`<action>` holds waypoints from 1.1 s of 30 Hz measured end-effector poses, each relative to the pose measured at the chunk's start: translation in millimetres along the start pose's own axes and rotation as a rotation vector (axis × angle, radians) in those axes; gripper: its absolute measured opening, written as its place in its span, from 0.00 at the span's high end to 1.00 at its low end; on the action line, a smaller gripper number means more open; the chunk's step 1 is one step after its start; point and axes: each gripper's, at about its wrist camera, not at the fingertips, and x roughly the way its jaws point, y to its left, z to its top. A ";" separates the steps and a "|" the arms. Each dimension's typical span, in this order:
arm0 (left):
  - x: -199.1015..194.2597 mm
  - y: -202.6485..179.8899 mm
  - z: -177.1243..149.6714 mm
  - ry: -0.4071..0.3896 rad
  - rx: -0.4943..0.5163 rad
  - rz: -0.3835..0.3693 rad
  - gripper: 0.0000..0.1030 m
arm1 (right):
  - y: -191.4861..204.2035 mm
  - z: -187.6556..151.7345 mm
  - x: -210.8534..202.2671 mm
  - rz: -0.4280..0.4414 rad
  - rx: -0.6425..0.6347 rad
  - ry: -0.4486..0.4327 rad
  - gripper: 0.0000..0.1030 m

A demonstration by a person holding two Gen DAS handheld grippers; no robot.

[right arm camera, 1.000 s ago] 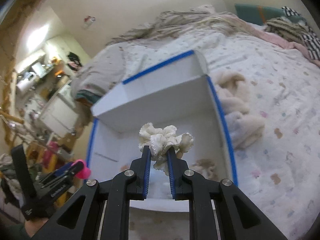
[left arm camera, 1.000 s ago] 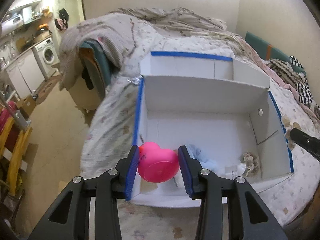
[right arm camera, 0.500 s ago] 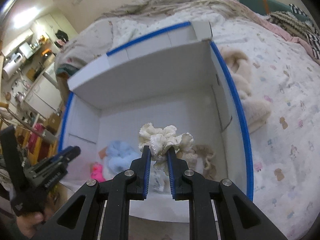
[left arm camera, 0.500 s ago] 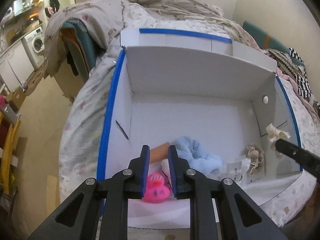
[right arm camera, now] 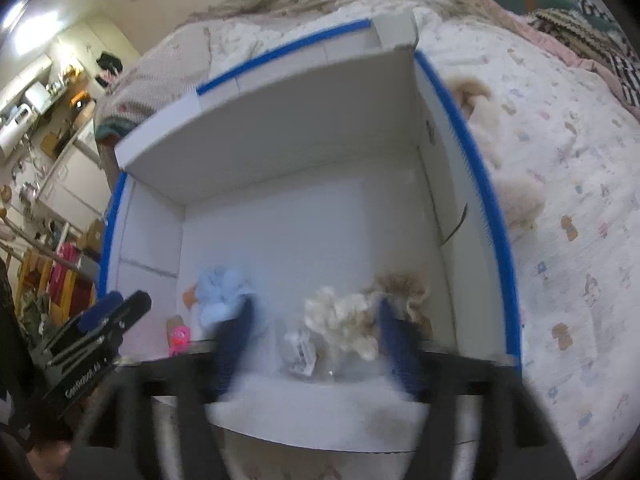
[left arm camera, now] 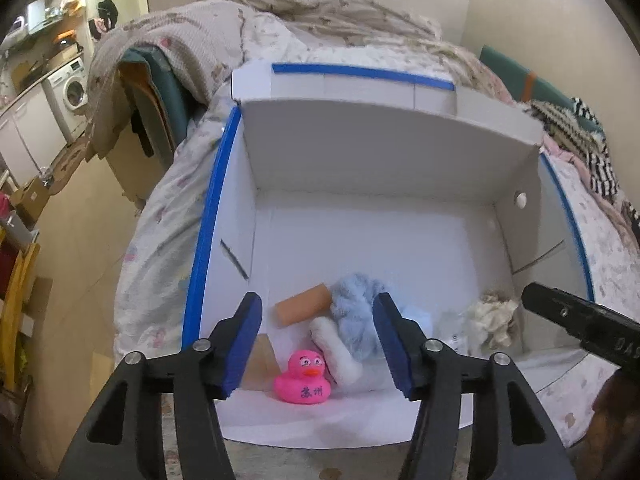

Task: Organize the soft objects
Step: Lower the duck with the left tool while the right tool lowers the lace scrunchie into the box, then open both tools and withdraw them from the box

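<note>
Now both drops look finished: left claw (left arm camera: 316, 346) spread wide and empty above the pink duck (left arm camera: 302, 378) inside the white box (left arm camera: 384, 168); right claw (right arm camera: 314, 344) also apart, cream scrunchie (right arm camera: 344, 320) lying in the box. Next, probably: lift out, fetch the fluffy plush (right arm camera: 516, 200) beside the box.

Box (left arm camera: 380, 160): smooth matt white card, edges bound in glossy blue tape (left arm camera: 208, 232). Pink duck (left arm camera: 303, 378): smooth, slightly glossy plastic or rubber, printed markings. Blue plush (left arm camera: 356, 320): fluffy cloth. Cream scrunchie (left arm camera: 494, 316): crumpled ruffled fabric. Tan block (left arm camera: 304, 308): matt, foam-like. Left gripper (left arm camera: 320, 344): black matt plastic, blue rubbery pads (left arm camera: 244, 344), metal screw heads. Bed cover (right arm camera: 560, 200): soft printed cloth.
</note>
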 end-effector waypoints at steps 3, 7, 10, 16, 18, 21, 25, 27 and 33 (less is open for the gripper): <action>-3.6 -0.1 -0.6 -0.010 0.002 -0.027 0.34 | -1.0 3.2 -6.5 0.017 0.012 -0.029 0.25; -9.5 6.0 -0.6 -0.015 -0.022 -0.052 0.34 | -2.7 4.6 -14.2 0.050 0.029 -0.060 0.24; -18.4 16.1 -0.7 -0.040 -0.038 0.037 0.34 | -1.3 2.9 -24.3 0.067 0.033 -0.099 0.24; -39.8 50.2 -7.5 -0.046 -0.133 0.067 0.34 | -5.6 -2.4 -36.7 0.055 0.080 -0.126 0.13; -45.2 54.0 -10.8 -0.047 -0.127 0.075 0.34 | -9.8 -3.6 -37.8 0.056 0.094 -0.120 0.07; -53.4 57.9 -21.8 -0.051 -0.121 0.094 0.34 | -12.3 -8.9 -40.0 0.049 0.106 -0.111 0.04; -64.4 55.9 -40.3 -0.050 -0.117 0.100 0.34 | -13.2 -16.8 -49.1 0.031 0.096 -0.121 0.00; -70.9 51.3 -48.6 -0.059 -0.107 0.121 0.34 | -13.5 -23.5 -55.3 0.030 0.088 -0.127 0.00; -80.2 42.4 -63.3 -0.055 -0.098 0.092 0.31 | -12.0 -47.1 -75.6 -0.017 0.023 -0.164 0.00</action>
